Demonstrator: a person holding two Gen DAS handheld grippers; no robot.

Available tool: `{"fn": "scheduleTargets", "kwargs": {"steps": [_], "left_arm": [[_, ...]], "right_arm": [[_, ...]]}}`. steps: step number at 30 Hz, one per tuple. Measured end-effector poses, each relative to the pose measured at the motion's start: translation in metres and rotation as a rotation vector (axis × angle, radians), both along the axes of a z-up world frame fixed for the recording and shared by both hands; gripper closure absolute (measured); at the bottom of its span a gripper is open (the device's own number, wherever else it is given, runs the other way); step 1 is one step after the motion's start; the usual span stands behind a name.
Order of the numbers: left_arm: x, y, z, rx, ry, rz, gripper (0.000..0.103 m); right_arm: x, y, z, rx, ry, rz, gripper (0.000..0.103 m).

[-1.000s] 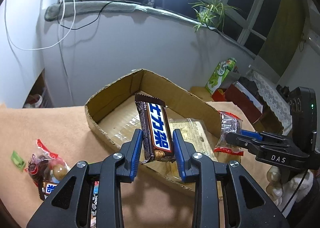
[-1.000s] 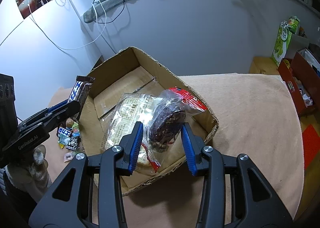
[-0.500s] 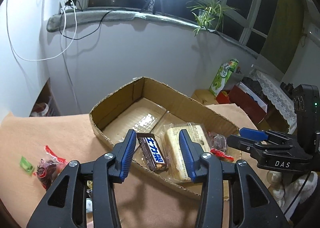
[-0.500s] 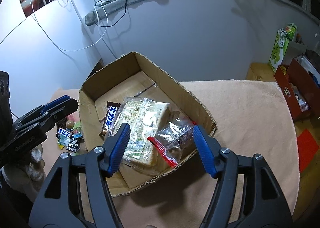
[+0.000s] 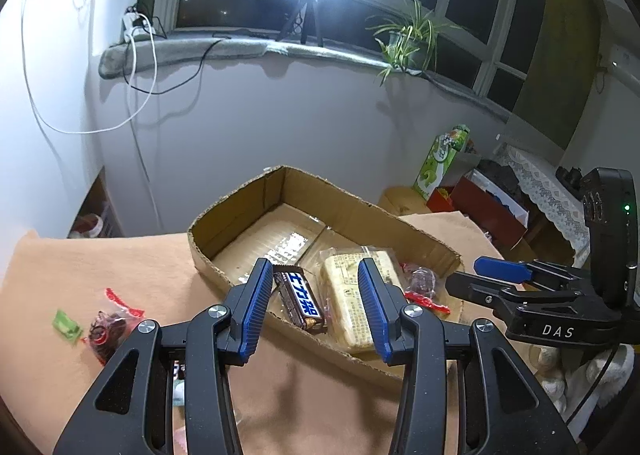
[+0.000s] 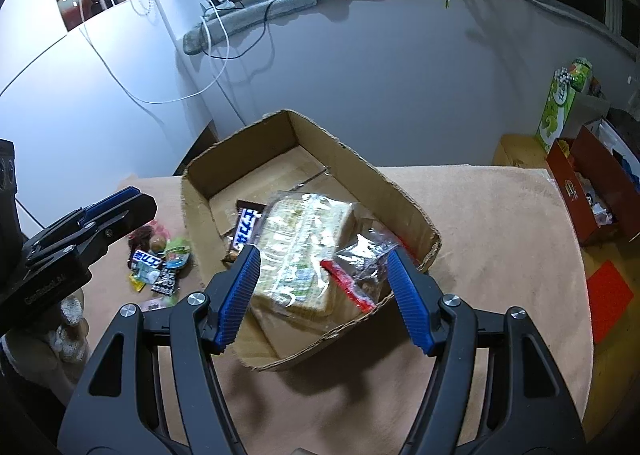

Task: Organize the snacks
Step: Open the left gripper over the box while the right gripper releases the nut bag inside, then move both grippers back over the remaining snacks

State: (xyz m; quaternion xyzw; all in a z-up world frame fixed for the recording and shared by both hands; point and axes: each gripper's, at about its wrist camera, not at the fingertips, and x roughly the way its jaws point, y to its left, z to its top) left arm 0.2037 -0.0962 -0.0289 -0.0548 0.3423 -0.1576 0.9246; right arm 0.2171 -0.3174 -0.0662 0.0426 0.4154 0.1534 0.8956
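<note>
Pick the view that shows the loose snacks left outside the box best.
Right wrist: the loose snacks lie in clear sight left of the cardboard box. In the left wrist view the left gripper hides most of them.

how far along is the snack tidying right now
Done: the chocolate bar, wafer pack and a red-sealed bag lie in the box. In hand: nothing; the left gripper and right gripper have just opened, fingers empty. Left: the small snacks piled on the cloth beside the box.

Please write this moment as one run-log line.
left gripper: open, empty | right gripper: open, empty | bar, bag: in box
</note>
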Motion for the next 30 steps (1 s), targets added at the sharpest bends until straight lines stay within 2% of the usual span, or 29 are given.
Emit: {"fn": "scheduleTargets", "kwargs": {"steps": [14,19,21,30], "left_arm": [[-0.042,0.030,0.021,-0.026,-0.045,0.042,0.060],[-0.059,0.056,0.023,-0.054,-0.047,0.083,0.057],[-0.064,0.070,0.023,-0.072,-0.041,0.106,0.057],[-0.080,0.125,0.009,-0.084,-0.004,0.209,0.057]], "right_arm": [[-0.044,0.036,0.021,-0.005,-0.045,0.069,0.034],[-0.059,0.052,0.025,0.003,-0.059,0.109,0.031],[-0.064,0.061,0.025,0.008,-0.065,0.131,0.022],[-0.073,0.103,0.005,0.008,-0.031,0.231,0.022]]}}
